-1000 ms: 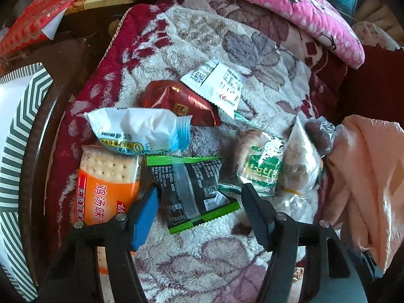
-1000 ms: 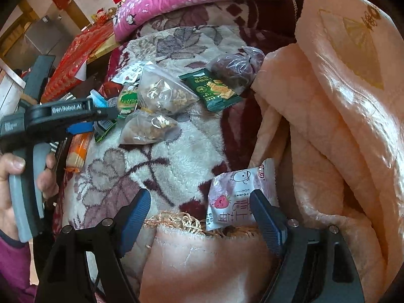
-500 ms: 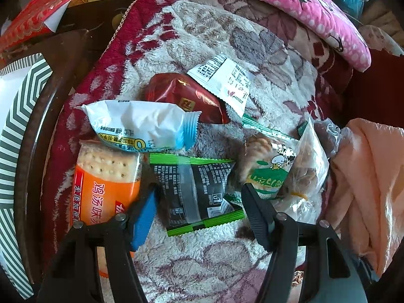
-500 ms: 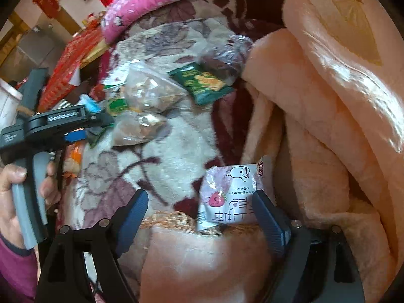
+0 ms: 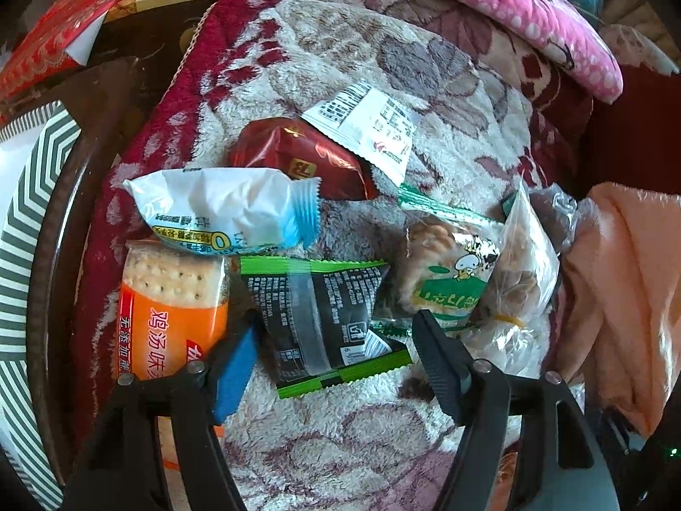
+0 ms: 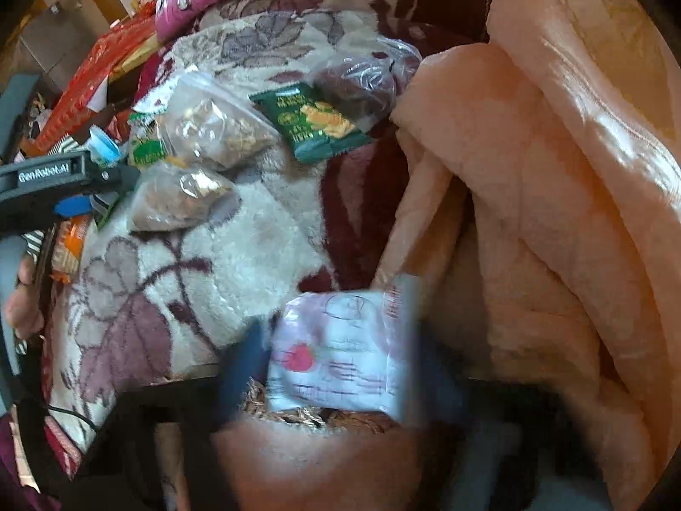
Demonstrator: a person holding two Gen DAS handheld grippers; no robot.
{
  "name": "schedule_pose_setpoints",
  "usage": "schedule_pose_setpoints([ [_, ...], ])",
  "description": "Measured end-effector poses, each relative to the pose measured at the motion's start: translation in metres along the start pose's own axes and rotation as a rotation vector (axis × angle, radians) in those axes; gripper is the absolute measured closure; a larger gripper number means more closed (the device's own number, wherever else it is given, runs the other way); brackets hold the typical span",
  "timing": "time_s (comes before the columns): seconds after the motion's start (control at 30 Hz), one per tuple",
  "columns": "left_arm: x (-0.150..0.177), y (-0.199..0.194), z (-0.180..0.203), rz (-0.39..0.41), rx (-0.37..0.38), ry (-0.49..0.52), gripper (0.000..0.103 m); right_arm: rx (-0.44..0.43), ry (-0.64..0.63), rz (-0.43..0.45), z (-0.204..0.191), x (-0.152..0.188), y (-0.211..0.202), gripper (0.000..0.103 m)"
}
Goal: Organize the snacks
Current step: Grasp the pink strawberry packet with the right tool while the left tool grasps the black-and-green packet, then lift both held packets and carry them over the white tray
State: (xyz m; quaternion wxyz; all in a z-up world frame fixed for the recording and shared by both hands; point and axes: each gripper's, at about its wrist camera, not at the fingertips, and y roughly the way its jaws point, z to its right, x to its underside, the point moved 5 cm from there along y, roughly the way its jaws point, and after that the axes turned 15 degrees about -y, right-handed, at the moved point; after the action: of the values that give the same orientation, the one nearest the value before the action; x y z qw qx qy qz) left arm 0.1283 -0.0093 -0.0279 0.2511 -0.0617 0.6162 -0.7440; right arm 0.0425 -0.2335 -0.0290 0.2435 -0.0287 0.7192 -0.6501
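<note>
Right gripper [image 6: 340,366] has closed in on the pink packet [image 6: 344,353], blurred, grip unclear. Left gripper [image 5: 332,345] hangs open over the black packet [image 5: 323,311]. Snacks scattered on the blanket [image 5: 340,426]; sorting barely begun.

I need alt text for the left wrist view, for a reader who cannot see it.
The open left gripper straddles a black and green snack packet on a floral plush blanket. Around it lie an orange cracker pack, a white and blue wrapper and a red packet.
</note>
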Motion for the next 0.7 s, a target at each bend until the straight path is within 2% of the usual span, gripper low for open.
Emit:
schedule_pose_setpoints([
  [0.07, 0.001, -0.002, 0.000, 0.011, -0.012, 0.012, 0.048, 0.000, -0.001, 0.005, 0.001, 0.001, -0.001, 0.049],
  [0.17, 0.003, -0.005, -0.003, 0.010, -0.002, 0.016, 0.051, 0.007, -0.015, 0.020, -0.003, 0.001, -0.009, 0.051],
  [0.5, 0.029, -0.049, -0.012, 0.062, 0.049, 0.089, 0.052, -0.074, -0.011, 0.116, -0.022, -0.004, -0.043, 0.051],
  [0.7, 0.044, -0.069, -0.023, 0.104, 0.028, 0.136, 0.052, -0.095, -0.054, 0.140, -0.046, -0.012, -0.052, 0.051],
])
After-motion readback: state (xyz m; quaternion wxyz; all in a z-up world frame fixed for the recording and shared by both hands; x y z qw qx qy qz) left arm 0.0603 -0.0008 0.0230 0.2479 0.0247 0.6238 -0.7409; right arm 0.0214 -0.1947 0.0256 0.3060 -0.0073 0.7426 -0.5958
